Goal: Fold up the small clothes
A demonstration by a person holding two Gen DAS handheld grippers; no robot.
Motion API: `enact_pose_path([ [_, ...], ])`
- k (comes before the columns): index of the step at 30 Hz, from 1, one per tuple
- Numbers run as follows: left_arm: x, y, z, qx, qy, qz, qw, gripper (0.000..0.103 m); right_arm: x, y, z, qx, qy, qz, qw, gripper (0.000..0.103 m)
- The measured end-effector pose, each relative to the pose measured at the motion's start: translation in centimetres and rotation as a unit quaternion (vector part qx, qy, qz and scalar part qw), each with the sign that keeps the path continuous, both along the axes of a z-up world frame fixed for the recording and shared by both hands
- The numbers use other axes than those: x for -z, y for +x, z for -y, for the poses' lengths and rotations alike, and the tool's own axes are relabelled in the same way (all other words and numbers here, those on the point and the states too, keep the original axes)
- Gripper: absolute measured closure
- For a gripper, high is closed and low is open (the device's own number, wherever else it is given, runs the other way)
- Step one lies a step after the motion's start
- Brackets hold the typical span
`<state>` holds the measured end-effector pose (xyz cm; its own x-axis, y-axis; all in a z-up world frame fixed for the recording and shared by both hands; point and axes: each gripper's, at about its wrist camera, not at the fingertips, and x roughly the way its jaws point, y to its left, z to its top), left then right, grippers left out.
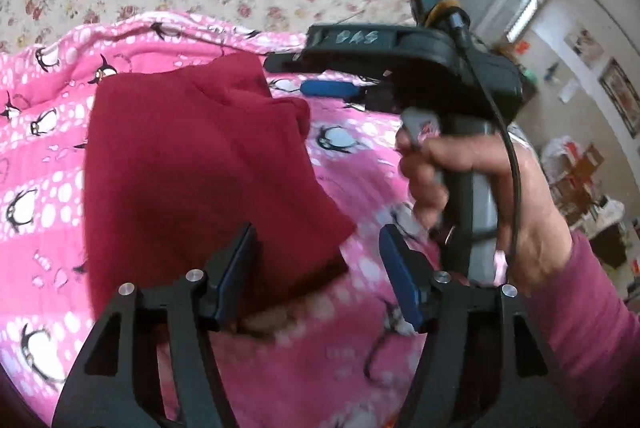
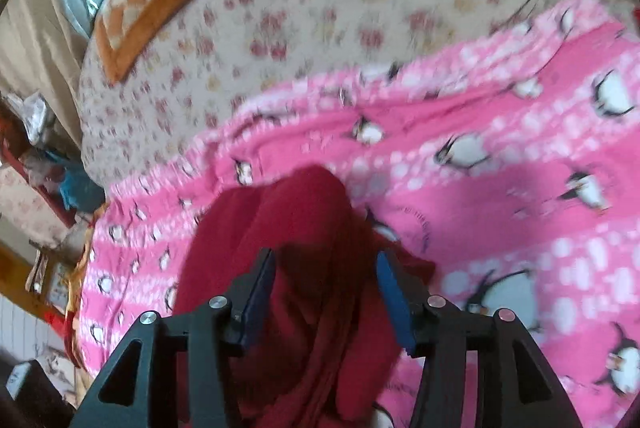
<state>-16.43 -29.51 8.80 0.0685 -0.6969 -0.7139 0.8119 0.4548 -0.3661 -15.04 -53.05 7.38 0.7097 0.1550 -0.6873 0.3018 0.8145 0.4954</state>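
Red garment [image 1: 200, 163] lies on pink blanket [image 1: 48, 187], long axis near-to-far. Left tongs [image 1: 316, 268] released at its near right corner; right tongs [image 2: 326, 288] released, straddling it, nearer.

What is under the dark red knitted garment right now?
The dark red knitted garment lies on a pink penguin-print fleece blanket. Anything directly beneath the garment is covered and cannot be seen.
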Motion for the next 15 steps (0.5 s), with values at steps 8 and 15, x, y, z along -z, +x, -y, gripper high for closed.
enact_pose_path([
  [8, -0.9, 2.3, -5.0, -0.087, 0.02, 0.054, 0.9946, 0.039, -5.2, -2.1, -8.4, -0.127, -0.106, 0.043, 0.985, 0.053],
  [15, 2.6, 3.6, -5.2, -0.11, 0.063, 0.044, 0.9909, 0.039, 0.6, -3.3, -8.3, -0.072, -0.149, -0.049, 0.985, 0.062],
])
